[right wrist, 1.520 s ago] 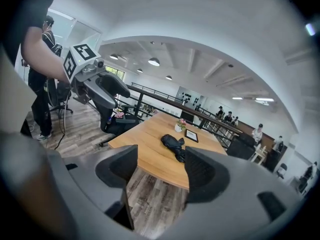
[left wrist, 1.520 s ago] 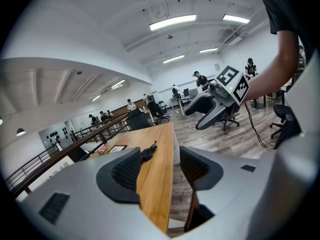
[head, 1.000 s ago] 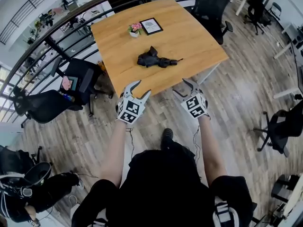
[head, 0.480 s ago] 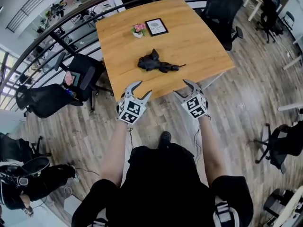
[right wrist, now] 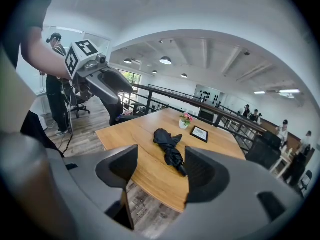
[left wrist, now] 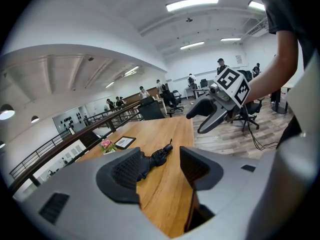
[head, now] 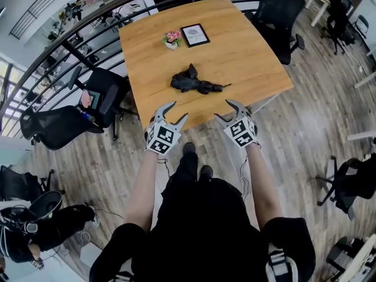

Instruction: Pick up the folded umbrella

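Note:
A black folded umbrella [head: 194,82] lies near the middle of the wooden table [head: 247,46], its thin tip toward the right. The same umbrella [left wrist: 156,158] shows between the jaws in the left gripper view, and the umbrella [right wrist: 170,150] shows likewise in the right gripper view. My left gripper [head: 173,112] hovers over the table's near edge, left of the umbrella, open and empty. Over the same edge to the right, my right gripper [head: 228,110] is also open with nothing in it. Both stay well short of the umbrella.
A small pot of pink flowers [head: 171,39] and a framed picture [head: 194,34] stand at the table's far side. Black office chairs [head: 106,93] flank the table at left and at the far right [head: 276,7]. A railing [head: 70,37] runs behind.
Both grippers have crept forward toward the table's near edge. The view has shifted, so the table sits slightly lower and closer. One foot has stepped forward under the table edge.

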### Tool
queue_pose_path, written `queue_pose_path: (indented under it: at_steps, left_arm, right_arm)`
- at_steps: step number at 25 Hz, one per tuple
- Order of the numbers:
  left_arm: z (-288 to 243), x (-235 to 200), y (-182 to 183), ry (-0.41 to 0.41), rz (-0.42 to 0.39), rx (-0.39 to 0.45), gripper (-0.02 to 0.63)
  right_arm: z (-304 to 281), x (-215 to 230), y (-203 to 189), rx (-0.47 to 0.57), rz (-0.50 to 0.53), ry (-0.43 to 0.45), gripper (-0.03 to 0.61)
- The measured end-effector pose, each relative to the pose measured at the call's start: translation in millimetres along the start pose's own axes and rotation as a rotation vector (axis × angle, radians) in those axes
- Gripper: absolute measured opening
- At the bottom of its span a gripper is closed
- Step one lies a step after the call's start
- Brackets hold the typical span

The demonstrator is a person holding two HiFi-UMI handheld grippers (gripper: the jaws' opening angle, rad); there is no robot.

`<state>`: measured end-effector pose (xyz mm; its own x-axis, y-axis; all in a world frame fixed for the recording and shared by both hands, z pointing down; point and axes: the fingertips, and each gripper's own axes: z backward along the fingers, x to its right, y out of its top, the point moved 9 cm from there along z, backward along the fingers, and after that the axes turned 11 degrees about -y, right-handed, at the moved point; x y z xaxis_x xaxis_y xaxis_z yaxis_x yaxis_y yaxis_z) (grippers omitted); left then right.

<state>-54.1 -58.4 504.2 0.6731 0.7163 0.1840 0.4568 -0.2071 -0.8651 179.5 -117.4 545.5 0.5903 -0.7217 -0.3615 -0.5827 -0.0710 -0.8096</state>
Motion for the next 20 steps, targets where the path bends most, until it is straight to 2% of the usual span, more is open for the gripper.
queue_pose_path:
  at_steps: [12, 20]
  left_arm:
    - [-44.4, -57.7, 2.5, -0.056, -0.01, 0.009, 0.247]
    - [-68.0, -89.8, -14.1, -0.115, 0.003, -0.013, 0.247]
  right_arm:
    - [-51.7, 31.3, 3.8, -0.028, -0.023, -0.026, 0.31]
    - [-86.0, 39.4, 2.3, -0.073, -0.06, -0.041, 0.31]
